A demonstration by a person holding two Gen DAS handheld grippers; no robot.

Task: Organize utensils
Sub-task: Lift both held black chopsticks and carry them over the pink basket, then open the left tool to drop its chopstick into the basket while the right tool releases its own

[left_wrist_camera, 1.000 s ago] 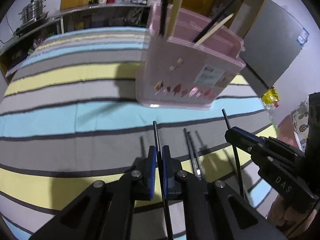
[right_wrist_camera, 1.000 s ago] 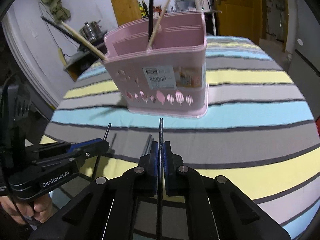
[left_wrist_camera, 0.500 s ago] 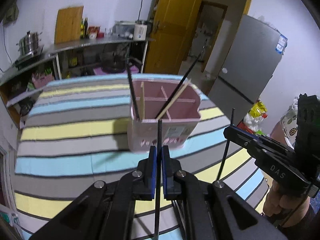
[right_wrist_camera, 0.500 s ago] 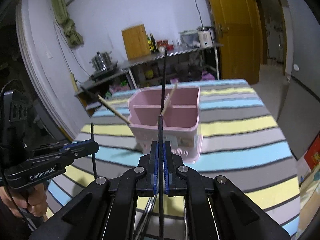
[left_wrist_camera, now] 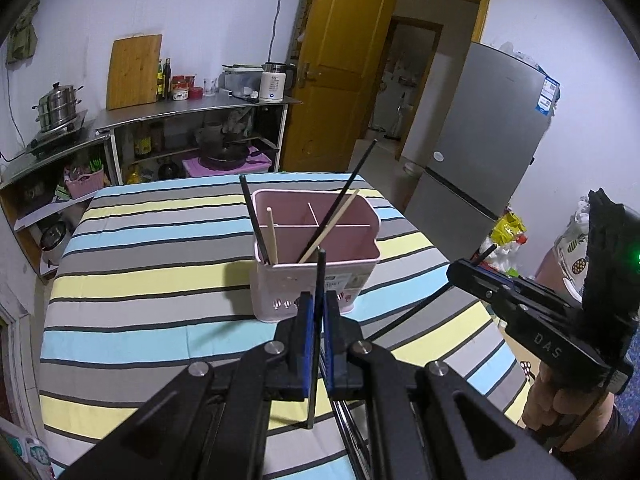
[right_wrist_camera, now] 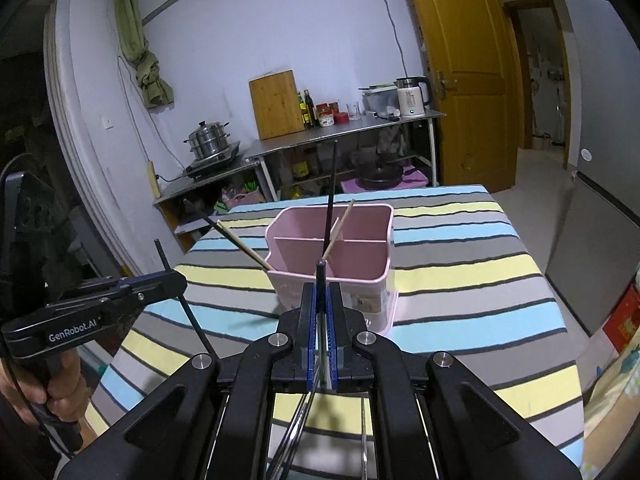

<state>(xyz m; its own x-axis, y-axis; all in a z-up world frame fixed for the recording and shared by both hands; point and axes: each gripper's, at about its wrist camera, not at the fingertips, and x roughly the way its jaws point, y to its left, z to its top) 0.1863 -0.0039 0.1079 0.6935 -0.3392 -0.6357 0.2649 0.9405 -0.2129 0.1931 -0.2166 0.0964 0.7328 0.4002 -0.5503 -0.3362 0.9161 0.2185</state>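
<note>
A pink divided utensil holder (left_wrist_camera: 316, 280) (right_wrist_camera: 360, 256) stands on the striped table, with black and wooden chopsticks leaning inside it. My left gripper (left_wrist_camera: 318, 300) is shut on a black chopstick (left_wrist_camera: 320, 264), held upright just in front of the holder. My right gripper (right_wrist_camera: 320, 292) is shut on another black chopstick (right_wrist_camera: 320, 270), also near the holder's front rim. Each gripper shows in the other's view: the right gripper (left_wrist_camera: 454, 270) at the right, the left gripper (right_wrist_camera: 180, 280) at the left. More thin utensils (right_wrist_camera: 296, 432) lie on the cloth under the grippers.
The striped tablecloth (left_wrist_camera: 140, 280) covers the whole table. A grey fridge (left_wrist_camera: 480, 140) stands beyond its right edge. A steel counter (left_wrist_camera: 192, 108) with a kettle, bottles and a pot runs along the far wall beside a yellow door (right_wrist_camera: 460, 60).
Both grippers have risen from near the tablecloth, each carrying its black chopstick. The holder now appears smaller and lower, seen from above its rim.
</note>
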